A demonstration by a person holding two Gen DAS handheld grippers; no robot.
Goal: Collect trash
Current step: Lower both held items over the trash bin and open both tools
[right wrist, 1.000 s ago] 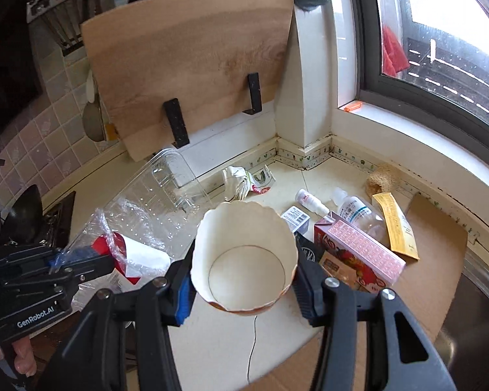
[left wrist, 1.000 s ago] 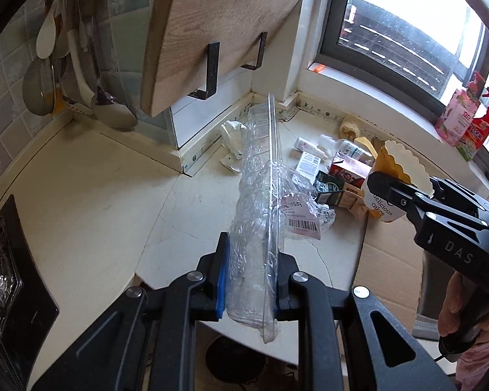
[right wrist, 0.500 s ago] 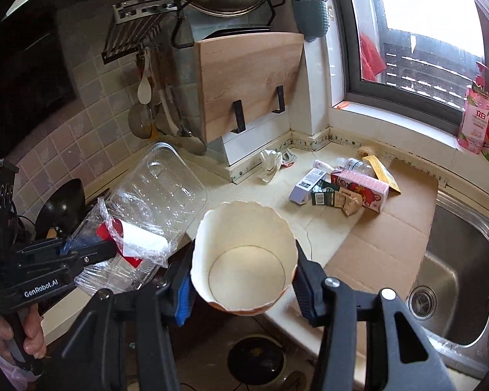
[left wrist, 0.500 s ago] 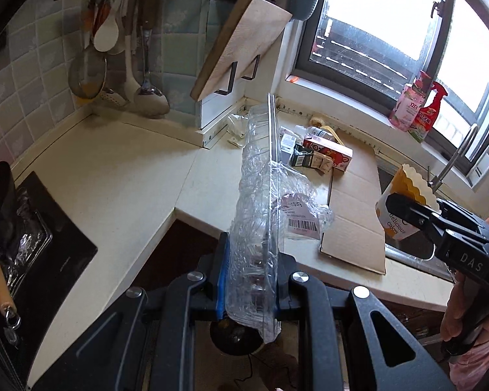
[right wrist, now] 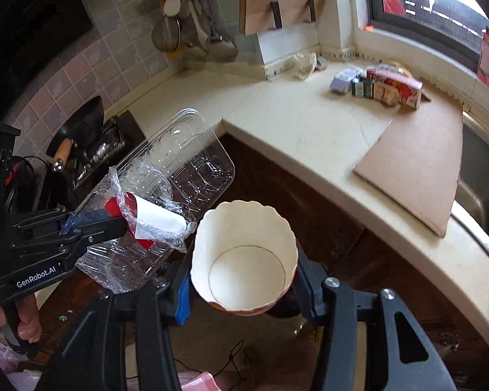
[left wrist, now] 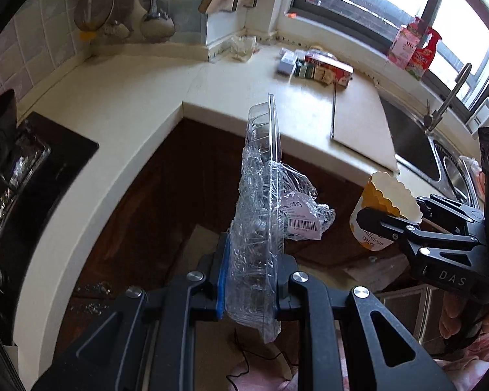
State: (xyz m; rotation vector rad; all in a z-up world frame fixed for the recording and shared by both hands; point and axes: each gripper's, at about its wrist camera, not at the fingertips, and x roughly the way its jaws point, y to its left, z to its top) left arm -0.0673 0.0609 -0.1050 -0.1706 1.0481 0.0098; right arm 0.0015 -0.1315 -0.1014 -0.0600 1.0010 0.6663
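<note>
My left gripper [left wrist: 249, 288] points steeply downward, its jaws nearly closed and pressing on both sides of a flattened clear plastic tray [left wrist: 260, 228] that stands on edge between the pads. My right gripper [right wrist: 243, 288] tilts down as well, jaws set wide and clamped against the walls of a paper cup [right wrist: 244, 257] (mouth facing the camera). A hand [right wrist: 22, 322] wraps the left handle, and fingers [left wrist: 453, 319] curl around the right one.
</note>
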